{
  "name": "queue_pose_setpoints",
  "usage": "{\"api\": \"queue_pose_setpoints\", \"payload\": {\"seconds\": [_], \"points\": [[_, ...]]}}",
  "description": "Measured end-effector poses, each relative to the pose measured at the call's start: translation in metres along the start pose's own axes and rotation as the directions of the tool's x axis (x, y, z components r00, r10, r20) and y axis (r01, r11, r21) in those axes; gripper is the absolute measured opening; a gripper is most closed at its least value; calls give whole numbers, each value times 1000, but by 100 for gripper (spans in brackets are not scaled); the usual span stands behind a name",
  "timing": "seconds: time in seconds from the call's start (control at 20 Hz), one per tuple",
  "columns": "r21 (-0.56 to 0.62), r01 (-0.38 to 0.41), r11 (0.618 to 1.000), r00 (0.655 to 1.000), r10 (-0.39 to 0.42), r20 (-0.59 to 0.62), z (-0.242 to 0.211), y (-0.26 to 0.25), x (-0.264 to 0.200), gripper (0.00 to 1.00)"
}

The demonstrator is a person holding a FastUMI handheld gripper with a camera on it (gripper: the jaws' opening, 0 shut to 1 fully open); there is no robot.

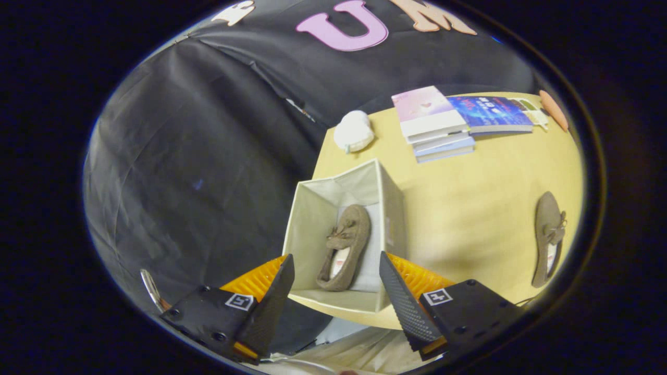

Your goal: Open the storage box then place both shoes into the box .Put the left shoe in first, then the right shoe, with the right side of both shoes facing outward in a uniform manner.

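Observation:
An open beige fabric storage box (318, 208) stands near the table's corner, just ahead of my fingers. One brown moccasin shoe (346, 245) with a bow lies inside it, on the box floor, seen from above. The second brown shoe (548, 237) lies on the wooden table far off to the right of the box. My gripper (336, 281) hovers above the box with its fingers wide apart and nothing between them; the shoe in the box shows through the gap.
A stack of books (437, 122) and another book (492, 114) lie at the table's far side. A white rounded object (354, 131) sits beyond the box. The table's edge (319, 156) runs just left of the box.

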State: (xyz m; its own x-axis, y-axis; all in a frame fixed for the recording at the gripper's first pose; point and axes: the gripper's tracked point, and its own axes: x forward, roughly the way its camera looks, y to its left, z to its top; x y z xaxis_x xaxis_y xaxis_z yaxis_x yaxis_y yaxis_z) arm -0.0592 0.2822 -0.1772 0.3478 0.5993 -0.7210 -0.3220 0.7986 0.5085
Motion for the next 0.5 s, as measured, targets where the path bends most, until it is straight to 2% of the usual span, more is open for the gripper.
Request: {"api": "queue_pose_setpoints", "payload": {"seconds": [0.5], "points": [[74,163,984,984,-168,65,19,-129,-74,100]]}}
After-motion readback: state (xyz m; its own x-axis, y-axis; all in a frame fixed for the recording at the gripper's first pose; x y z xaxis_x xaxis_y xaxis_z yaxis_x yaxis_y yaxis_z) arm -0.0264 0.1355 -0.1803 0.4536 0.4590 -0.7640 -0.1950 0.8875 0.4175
